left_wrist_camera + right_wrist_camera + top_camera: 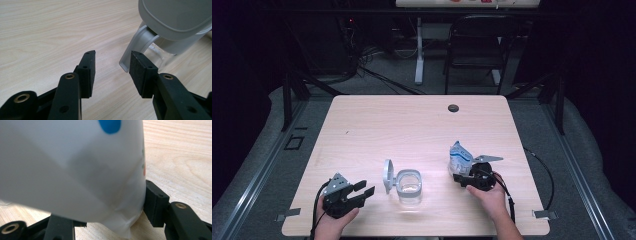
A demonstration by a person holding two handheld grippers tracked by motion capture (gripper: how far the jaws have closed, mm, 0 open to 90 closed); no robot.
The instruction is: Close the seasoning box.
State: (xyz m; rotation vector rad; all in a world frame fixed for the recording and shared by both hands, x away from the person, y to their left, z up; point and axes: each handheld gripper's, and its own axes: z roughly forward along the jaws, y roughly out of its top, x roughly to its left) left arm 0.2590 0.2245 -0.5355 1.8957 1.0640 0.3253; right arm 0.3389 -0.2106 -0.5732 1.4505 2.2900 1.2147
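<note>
A clear plastic container point(409, 186) stands near the table's front middle, its grey hinged lid point(388, 175) flipped upright on the left side. My left gripper point(366, 189) lies just left of it, open, with nothing between the pads. In the left gripper view the left gripper point(112, 67) points at the lid's hinge point(140, 45), with the lid point(175, 17) above it. A white and blue pouch point(459, 155) stands to the right of the container. My right gripper point(460, 172) is shut on its lower part. Up close, the pouch point(75, 165) sits between the jaws of the right gripper point(107, 220) and hides the left pad.
The light wooden table point(412, 125) has a dark cable hole point(453, 108) near its far edge. A black chair point(477, 40) and a white desk leg point(419, 50) stand beyond the table. Cables trail from both grippers off the front edge.
</note>
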